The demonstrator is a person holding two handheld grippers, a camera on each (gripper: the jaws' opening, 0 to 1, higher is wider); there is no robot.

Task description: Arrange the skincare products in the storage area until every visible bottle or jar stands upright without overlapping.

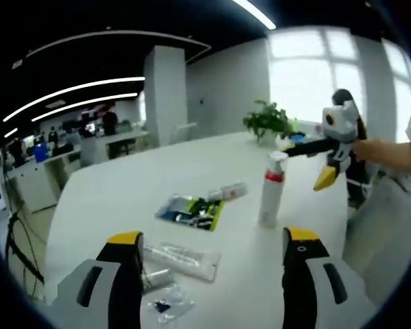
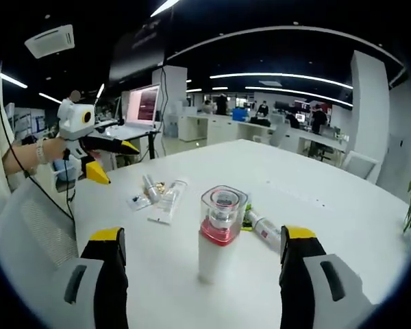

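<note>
The tabletop (image 2: pixel 342 205) at frame centre is smooth, matt white. The upright bottle (image 2: pixel 217 240) looks like matt white plastic with a clear glossy cap. Lower left, the flat tube (image 1: pixel 181 257) is glossy, translucent plastic.

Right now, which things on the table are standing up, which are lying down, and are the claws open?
White spray bottle with red collar and clear cap: standing upright.
Small white tube with red band: lying flat.
Green and black packet: lying flat.
Clear plastic sachet: lying flat.
Small silver vial: lying flat.
Left claw: open, holding nothing.
Right claw: open, bottle between its jaws, apparently not touching.
</note>
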